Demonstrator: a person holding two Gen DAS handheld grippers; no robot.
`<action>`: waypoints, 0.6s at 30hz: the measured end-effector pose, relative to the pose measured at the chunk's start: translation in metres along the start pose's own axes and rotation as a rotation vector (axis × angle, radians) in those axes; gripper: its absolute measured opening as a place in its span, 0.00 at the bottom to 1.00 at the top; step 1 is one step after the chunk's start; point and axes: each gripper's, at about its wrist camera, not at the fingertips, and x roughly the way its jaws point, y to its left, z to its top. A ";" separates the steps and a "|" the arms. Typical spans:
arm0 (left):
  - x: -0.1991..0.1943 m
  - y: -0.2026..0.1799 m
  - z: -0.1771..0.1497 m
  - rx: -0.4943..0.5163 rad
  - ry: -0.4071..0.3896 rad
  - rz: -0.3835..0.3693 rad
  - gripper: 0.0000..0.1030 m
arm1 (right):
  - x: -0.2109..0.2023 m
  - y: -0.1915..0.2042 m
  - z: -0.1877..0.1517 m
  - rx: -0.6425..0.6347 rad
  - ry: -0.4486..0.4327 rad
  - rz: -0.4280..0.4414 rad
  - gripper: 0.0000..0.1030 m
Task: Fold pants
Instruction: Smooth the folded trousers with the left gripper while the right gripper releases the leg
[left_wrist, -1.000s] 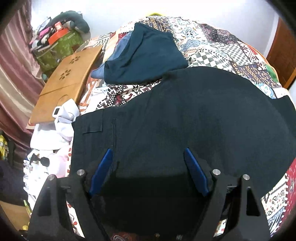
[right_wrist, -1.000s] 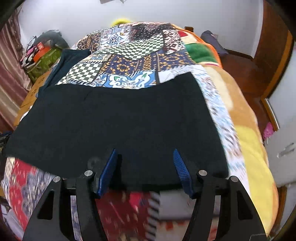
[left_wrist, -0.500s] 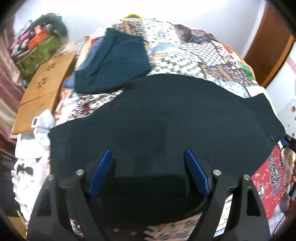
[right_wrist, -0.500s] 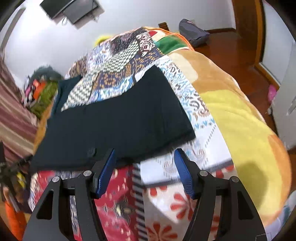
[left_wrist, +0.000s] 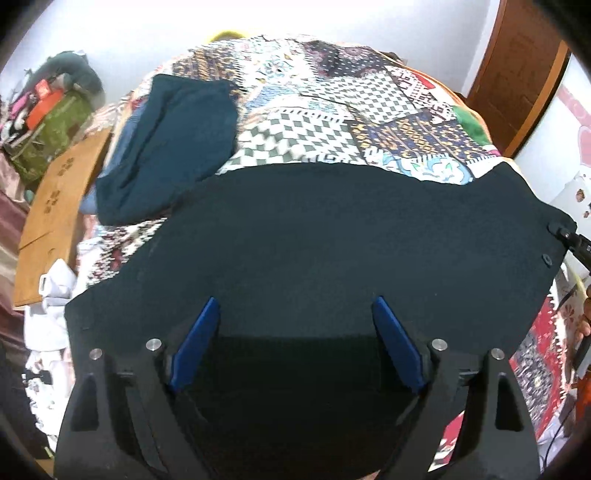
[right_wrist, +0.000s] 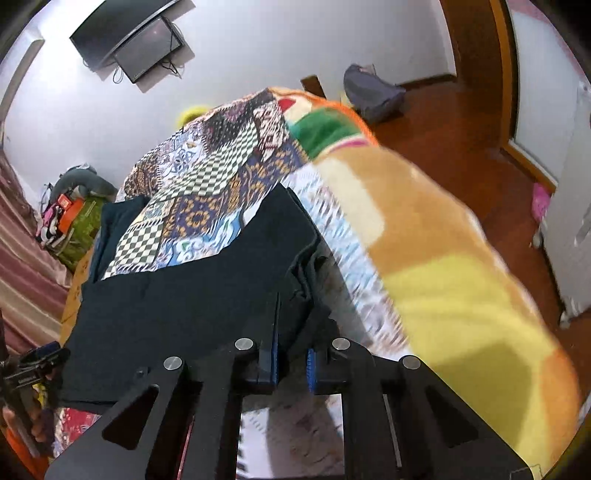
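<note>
Black pants (left_wrist: 332, 243) lie spread flat across a patchwork bedspread (left_wrist: 332, 107). My left gripper (left_wrist: 293, 314) is open, its blue fingers wide apart just above the pants' near edge. In the right wrist view my right gripper (right_wrist: 291, 325) is shut on the right end of the pants (right_wrist: 207, 295), which bunches between its fingers. The right gripper's tip also shows in the left wrist view (left_wrist: 565, 236) at the pants' far right corner.
A folded dark teal garment (left_wrist: 173, 147) lies at the bed's back left. A wooden board (left_wrist: 59, 199) and white clothes (left_wrist: 51, 317) sit left of the bed. An orange-yellow blanket (right_wrist: 443, 277) covers the right side; wooden floor and a bag (right_wrist: 373, 92) beyond.
My right gripper swung to the pants' right end and closed on the fabric. My left gripper stayed open and drew back a little along the near edge.
</note>
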 end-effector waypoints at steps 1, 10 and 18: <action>0.002 -0.004 0.002 0.005 0.000 -0.008 0.86 | -0.004 -0.003 0.003 -0.003 -0.015 -0.017 0.08; -0.011 -0.025 0.009 0.049 -0.062 0.000 0.87 | -0.034 0.003 0.029 -0.037 -0.087 -0.013 0.08; -0.084 -0.001 0.002 0.023 -0.240 0.039 0.88 | -0.070 0.071 0.056 -0.149 -0.189 0.110 0.08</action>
